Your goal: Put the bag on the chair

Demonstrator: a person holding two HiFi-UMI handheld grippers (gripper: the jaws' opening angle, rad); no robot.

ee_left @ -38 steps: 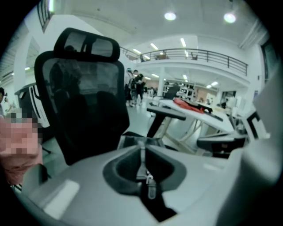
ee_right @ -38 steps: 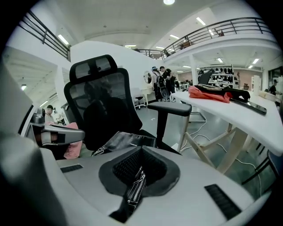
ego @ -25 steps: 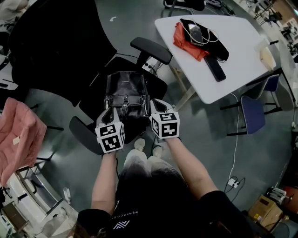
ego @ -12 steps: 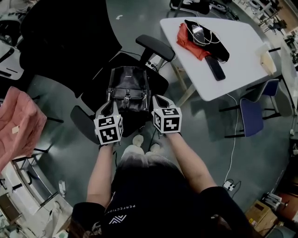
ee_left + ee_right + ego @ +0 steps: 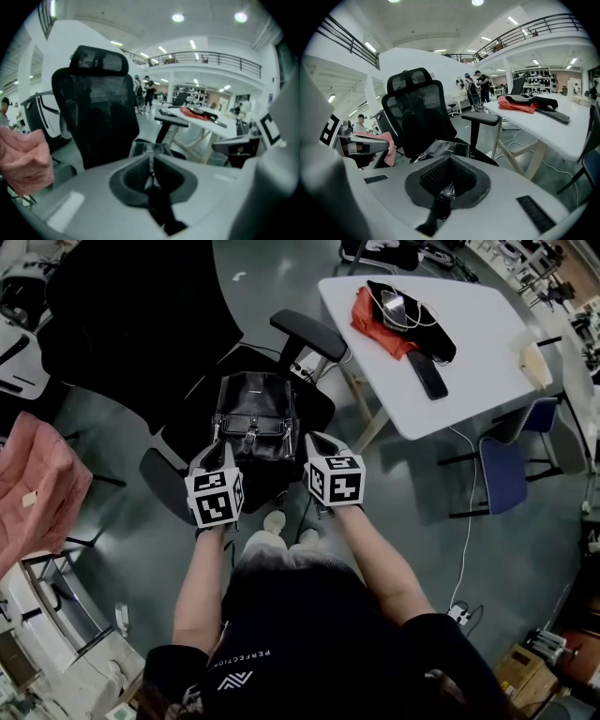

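Since a second ago the bag and both grippers have crept slightly toward the backrest in the head view, though some of that may be the camera's own motion. Neither grip has changed.

The black office chair (image 5: 141, 324) has its seat facing the person, with one armrest (image 5: 309, 334) at the right edge. The bag (image 5: 255, 413) lies on the middle of the seat, its buckled end toward the front edge. I cannot tell whether its full weight rests there yet. It is glossy black leather, boxy but soft, with a flap fastened by metal buckles (image 5: 251, 439).

The left gripper (image 5: 217, 454) and right gripper (image 5: 316, 442) hang at the seat's front edge. Each has its jaws pinched tight on a thin black strap (image 5: 437, 208) of the bag, and a small metal ring shows in the right one's pinch.

To finish well, I judge the grippers should lower until both straps go slack. Next, check that the bag sits square and back from the front edge. Then release both sides together, so the soft body does not tip or slide off.
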